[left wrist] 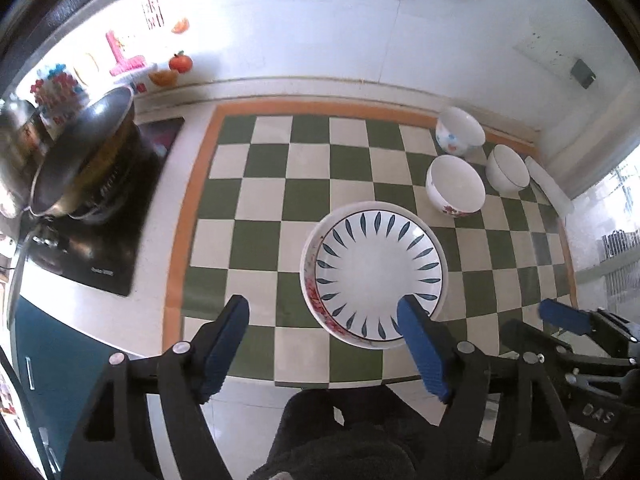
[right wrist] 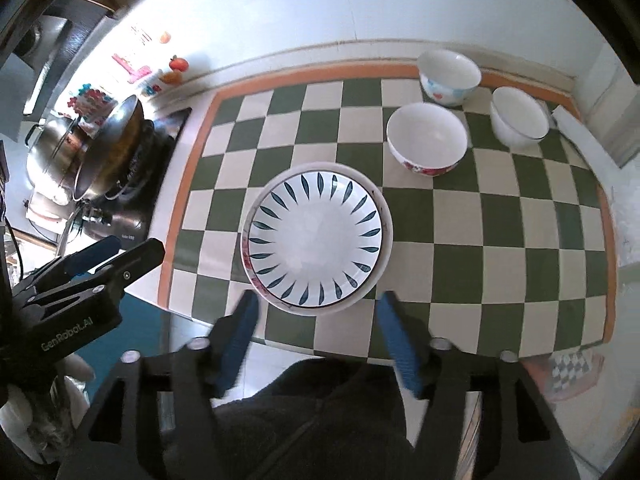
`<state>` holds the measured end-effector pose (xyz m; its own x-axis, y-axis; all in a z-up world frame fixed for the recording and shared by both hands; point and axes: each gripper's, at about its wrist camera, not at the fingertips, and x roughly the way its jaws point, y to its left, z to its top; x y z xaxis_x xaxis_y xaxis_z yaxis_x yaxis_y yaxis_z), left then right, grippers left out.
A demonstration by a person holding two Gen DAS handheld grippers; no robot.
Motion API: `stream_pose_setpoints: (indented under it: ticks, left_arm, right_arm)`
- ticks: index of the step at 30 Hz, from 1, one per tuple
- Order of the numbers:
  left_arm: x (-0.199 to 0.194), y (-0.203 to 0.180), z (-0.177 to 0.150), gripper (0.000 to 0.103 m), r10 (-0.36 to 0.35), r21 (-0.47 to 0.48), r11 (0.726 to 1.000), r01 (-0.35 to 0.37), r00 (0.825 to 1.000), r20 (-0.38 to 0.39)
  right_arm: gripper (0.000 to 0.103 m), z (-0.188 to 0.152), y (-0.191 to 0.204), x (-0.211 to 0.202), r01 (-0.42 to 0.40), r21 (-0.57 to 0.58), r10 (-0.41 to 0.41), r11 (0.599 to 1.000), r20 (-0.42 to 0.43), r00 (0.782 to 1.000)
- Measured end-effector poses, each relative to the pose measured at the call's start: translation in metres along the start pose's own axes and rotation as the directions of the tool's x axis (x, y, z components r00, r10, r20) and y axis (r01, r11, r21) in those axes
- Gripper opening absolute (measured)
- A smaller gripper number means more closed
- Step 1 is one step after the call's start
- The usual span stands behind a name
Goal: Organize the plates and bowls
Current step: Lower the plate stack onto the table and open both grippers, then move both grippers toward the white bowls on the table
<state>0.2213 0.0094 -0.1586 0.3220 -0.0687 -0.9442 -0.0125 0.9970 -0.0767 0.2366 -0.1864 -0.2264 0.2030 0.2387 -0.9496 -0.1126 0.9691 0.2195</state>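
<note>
We see a stack of two plates just ahead of both tools: the top plate [left wrist: 378,270] is white w/ dark blue leaf strokes round its well, sitting in a wider plate [left wrist: 314,300] w/ red floral print on its rim. The stack lies on the checked mat [left wrist: 280,184], green and cream squares w/ an orange border, near the bench's front edge.

Left tool [left wrist: 324,316]: blue-padded fingers wide apart, holding nothing; its right finger [left wrist: 416,332] overlaps the stack's near rim in left wrist view, contact unclear. Right tool [right wrist: 318,310]: fingers apart too, empty, tips just short of the stack, one either side of its near rim.

Beyond the stack, to the right: three bowls, close together. The nearest bowl [right wrist: 427,138] is white w/ red flowers at its base, the far bowl [right wrist: 449,76] has blue and red marks, the rightmost bowl [right wrist: 519,118] has a thin dark rim line.

Right wrist view shows the left tool from the side at lower left, plus a second checked item [right wrist: 570,368] below the bench edge. Left wrist view alone shows the window [left wrist: 618,240] far right.

Left of the mat: a black hob [left wrist: 112,208] w/ a steel wok [left wrist: 80,152], white tiled wall w/ fruit stickers [left wrist: 180,62] behind.
</note>
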Motion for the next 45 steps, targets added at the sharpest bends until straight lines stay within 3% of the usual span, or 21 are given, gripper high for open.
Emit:
stream_pose_setpoints:
  ticks: [2, 5, 11, 20, 25, 29, 31, 34, 37, 39, 42, 44, 45]
  left_arm:
    - [-0.008, 0.001, -0.003, 0.09, -0.016, 0.004, 1.0, 0.016, 1.0, 0.014]
    - [-0.017, 0.001, -0.006, 0.092, -0.026, 0.02, 0.999, 0.025, 0.999, 0.027]
    - [-0.023, 0.001, -0.016, 0.095, -0.074, 0.031, 0.997, 0.074, 0.997, 0.0]
    - [-0.02, -0.004, -0.018, 0.095, -0.093, 0.051, 0.994, 0.094, 0.996, -0.008]
    - [-0.006, -0.02, 0.007, 0.095, -0.083, 0.041, 0.996, 0.082, 0.996, 0.028]
    - [0.023, -0.041, 0.042, 0.095, -0.057, 0.047, 0.997, 0.055, 0.998, 0.042]
    - [0.049, -0.055, 0.063, 0.095, -0.053, 0.044, 0.998, 0.052, 0.998, 0.018]
    - [0.091, -0.073, 0.093, 0.095, -0.102, -0.001, 0.995, 0.102, 0.994, -0.046]
    - [0.137, -0.092, 0.119, 0.086, -0.116, -0.04, 0.993, 0.112, 0.985, -0.127]
    - [0.165, -0.104, 0.132, 0.072, -0.12, -0.047, 0.992, 0.113, 0.977, -0.177]
    - [0.208, -0.12, 0.147, 0.059, -0.118, -0.058, 0.993, 0.107, 0.96, -0.255]
    - [0.235, -0.129, 0.154, 0.053, -0.141, -0.076, 0.989, 0.124, 0.943, -0.3]
    - [0.246, -0.132, 0.156, 0.045, -0.149, -0.082, 0.988, 0.13, 0.935, -0.32]
  right_arm:
    - [0.082, -0.005, 0.005, -0.009, 0.014, 0.003, -0.014, 1.0, 0.02, 1.0]
    - [0.085, -0.011, 0.012, -0.022, 0.036, 0.004, -0.036, 0.999, 0.045, 0.998]
    - [0.087, -0.022, 0.021, -0.036, 0.054, 0.014, -0.055, 0.998, 0.061, 0.997]
    - [0.088, -0.023, 0.013, -0.038, 0.019, 0.078, -0.024, 0.997, 0.061, 0.998]
    - [0.088, -0.007, -0.023, -0.036, -0.025, 0.146, 0.012, 0.989, 0.087, 0.996]
    - [0.088, 0.023, -0.076, -0.024, -0.034, 0.215, 0.011, 0.976, 0.107, 0.994]
    - [0.088, 0.041, -0.103, -0.011, -0.021, 0.24, -0.004, 0.971, 0.1, 0.995]
    - [0.088, 0.074, -0.141, 0.017, -0.025, 0.256, 0.011, 0.966, 0.057, 0.998]
    - [0.087, 0.105, -0.174, 0.05, -0.043, 0.272, 0.04, 0.961, 0.017, 0.999]
    - [0.084, 0.124, -0.193, 0.077, -0.045, 0.278, 0.055, 0.96, -0.029, 0.998]
    - [0.079, 0.149, -0.212, 0.116, -0.046, 0.271, 0.072, 0.961, -0.086, 0.994]
    - [0.07, 0.163, -0.223, 0.142, -0.052, 0.268, 0.089, 0.962, -0.128, 0.988]
    - [0.068, 0.168, -0.226, 0.153, -0.055, 0.267, 0.096, 0.962, -0.145, 0.985]
